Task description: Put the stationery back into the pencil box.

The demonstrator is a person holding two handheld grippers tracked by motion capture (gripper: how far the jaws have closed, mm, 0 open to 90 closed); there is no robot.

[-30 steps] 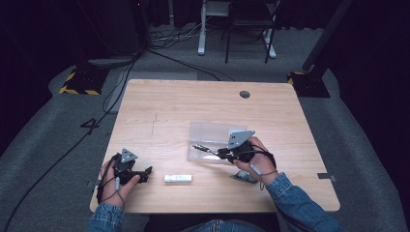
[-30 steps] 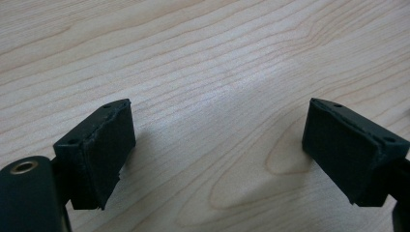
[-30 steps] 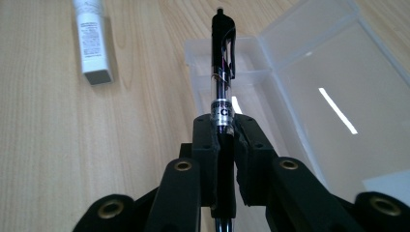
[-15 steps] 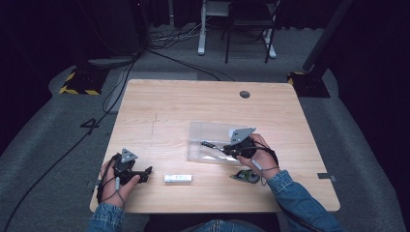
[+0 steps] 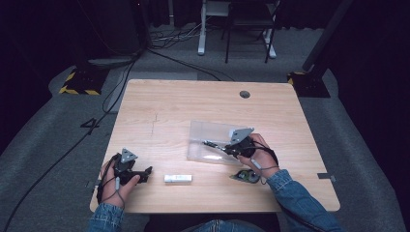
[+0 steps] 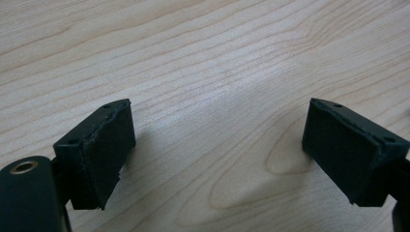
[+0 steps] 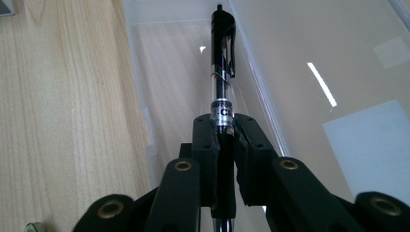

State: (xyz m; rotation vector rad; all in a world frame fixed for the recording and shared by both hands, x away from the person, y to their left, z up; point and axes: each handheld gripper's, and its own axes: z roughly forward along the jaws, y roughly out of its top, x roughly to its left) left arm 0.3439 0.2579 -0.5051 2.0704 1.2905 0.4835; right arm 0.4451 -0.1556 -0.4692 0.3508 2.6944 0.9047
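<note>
Now, step in hand: the right tongs [image 7: 223,126] carry a black pen [image 7: 223,53] over a clear plastic box [image 5: 212,131], so the work looks like putting the pen into it.
Right tongs: closed tight on the pen's barrel, pads [image 7: 205,140] pressing from both sides; the pen's clip end points away from the hand, toward 9 o'clock in the high view [image 5: 214,144].
Left tongs: wide apart with nothing between them [image 6: 217,154], resting low over bare tabletop [image 6: 217,58] at about 7 o'clock [image 5: 145,171].
Pen's place: held above the box's inside, near its long wall, seemingly not yet lying on the bottom.
Next move, as a judgement: lower the pen until it lies flat in the box, then ease the pads apart and lift out without knocking the thin wall.
Other things: a small white stick-shaped item [image 5: 177,178] lies on the tabletop at 6 o'clock; a small dark round object [image 5: 246,176] sits just beside the right wrist.
Writing: a white band on the pen's barrel [image 7: 221,107] bears dark print, partly hidden by the pads; a letter "C" may be read, no more.
Box label: a pale blank-looking sticker [image 7: 391,50] shows through the plastic, no legible text.
</note>
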